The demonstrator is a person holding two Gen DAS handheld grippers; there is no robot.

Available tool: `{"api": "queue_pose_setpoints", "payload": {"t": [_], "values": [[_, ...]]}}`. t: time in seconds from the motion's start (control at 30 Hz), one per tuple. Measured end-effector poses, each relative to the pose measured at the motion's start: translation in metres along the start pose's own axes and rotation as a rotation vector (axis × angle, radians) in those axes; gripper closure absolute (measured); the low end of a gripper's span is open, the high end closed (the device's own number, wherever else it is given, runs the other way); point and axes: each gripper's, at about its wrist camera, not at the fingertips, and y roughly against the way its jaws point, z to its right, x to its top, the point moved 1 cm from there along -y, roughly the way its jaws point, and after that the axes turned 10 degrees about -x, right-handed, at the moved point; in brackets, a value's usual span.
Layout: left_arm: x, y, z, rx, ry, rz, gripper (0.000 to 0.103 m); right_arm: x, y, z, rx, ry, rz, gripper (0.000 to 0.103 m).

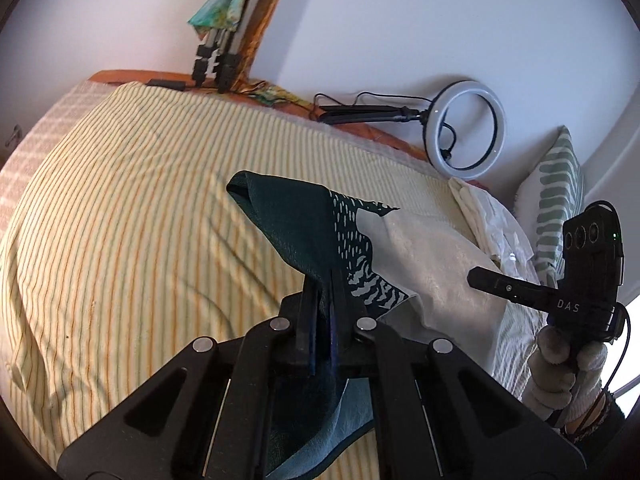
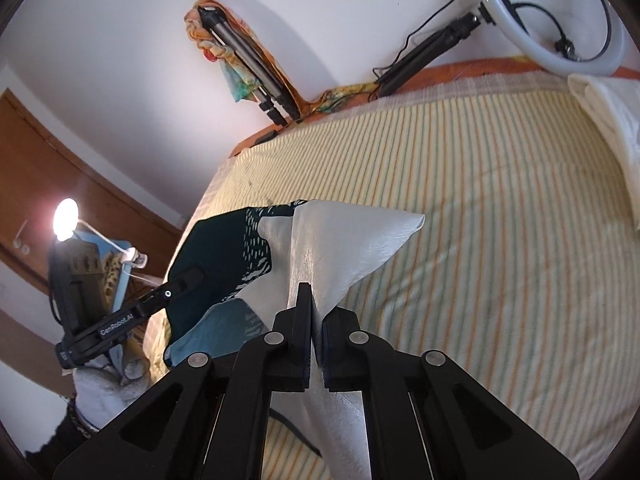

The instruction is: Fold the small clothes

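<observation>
We pinch the small cloth point(image 1: 304, 236) shut between the left gripper point(image 1: 322, 312) and right gripper point(image 2: 311, 320), its corners projecting beyond the fingertips, lifted clear of the bedspread point(image 1: 120, 208) for folding.

Lower part of the cloth point(image 1: 304, 232) is hidden under the left gripper point(image 1: 325, 280) body and runs off the bottom edge; how far it hangs, can't tell. In right wrist view its white end drops behind the right gripper point(image 2: 311, 296) linkage. Ring light point(image 2: 548, 20) cut by top edge. Pillow point(image 1: 558, 200) partly behind the other gripper. Gloved hand point(image 2: 108, 380) cropped at the rim.
</observation>
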Motion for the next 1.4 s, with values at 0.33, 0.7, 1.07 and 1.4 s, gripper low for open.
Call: {"api": "queue_pose_setpoints", "payload": {"t": [0.33, 0.7, 1.07, 1.4], "values": [[0.02, -0.04, 0.059, -0.074, -0.098, -0.017, 0.102, 0.019, 0.05, 0.032, -0.06, 0.002, 0.08, 0.1], [0.044, -0.135, 0.156, -0.205, -0.176, -0.042, 0.102, 0.053, 0.127, 0.127, -0.24, -0.001, 0.164, 0.1], [0.071, -0.239, 0.264, -0.279, -0.275, -0.067, 0.102, 0.101, 0.179, 0.228, -0.429, -0.023, 0.241, 0.101], [0.082, -0.326, 0.294, -0.221, -0.306, -0.105, 0.102, 0.13, 0.178, 0.324, -0.506, -0.088, 0.28, 0.101]]}}
